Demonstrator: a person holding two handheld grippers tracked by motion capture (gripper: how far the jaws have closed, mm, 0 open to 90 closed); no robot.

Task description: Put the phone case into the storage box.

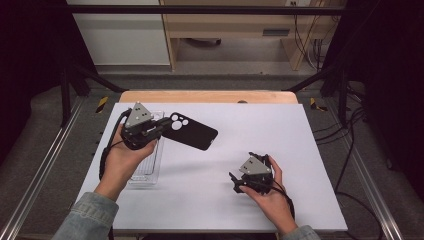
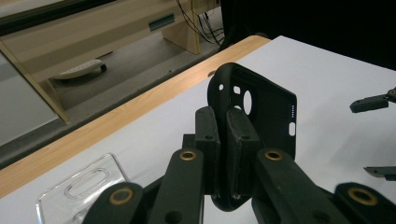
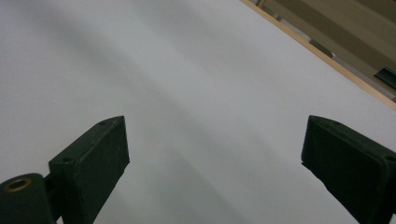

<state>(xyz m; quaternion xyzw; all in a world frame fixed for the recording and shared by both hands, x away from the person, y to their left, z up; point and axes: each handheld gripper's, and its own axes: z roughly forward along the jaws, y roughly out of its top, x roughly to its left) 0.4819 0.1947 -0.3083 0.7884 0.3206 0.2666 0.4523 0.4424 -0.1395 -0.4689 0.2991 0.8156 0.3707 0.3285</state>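
Left gripper has the black case pinched by its camera-hole end, lifted clear of the table and sticking out past the fingertips. Clear case lies just beneath (untouched, it seems). Pickup done; placing remains. Right gripper waits spread wide, holding nothing.

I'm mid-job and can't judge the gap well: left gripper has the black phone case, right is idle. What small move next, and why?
Probably bring the right gripper up toward the free end of the black phone case. The left gripper pinches the case by one edge only and holds it off the white table, while the right gripper's jaws stand wide open over bare surface, so a second grip would likely steady it.
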